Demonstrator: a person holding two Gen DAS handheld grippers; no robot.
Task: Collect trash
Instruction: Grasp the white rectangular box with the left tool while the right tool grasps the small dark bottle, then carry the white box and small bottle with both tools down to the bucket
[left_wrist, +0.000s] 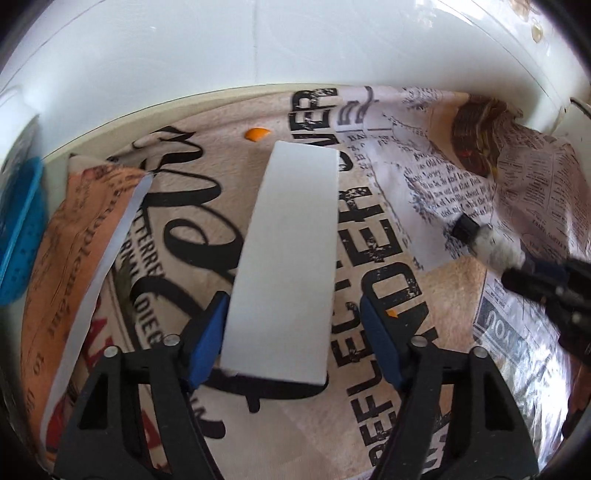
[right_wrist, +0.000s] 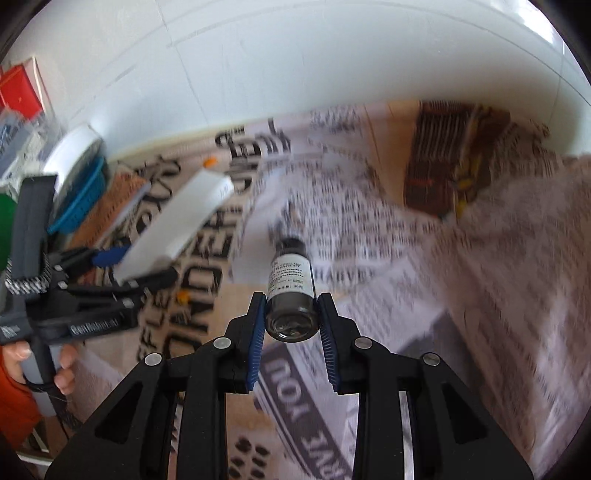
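Observation:
My left gripper is shut on a long white box and holds it above the printed tablecloth; the box points away from me. The box and left gripper also show at the left of the right wrist view. My right gripper is shut on a small dark bottle with a white label and black cap, held lengthwise above the cloth. The bottle and right gripper show at the right of the left wrist view.
A blue basket stands at the left, also in the right wrist view, beside a white round tin. A folded peach cloth lies near it. A brown woven item sits at the back right. Small orange scraps lie on the cloth. A white wall rises behind.

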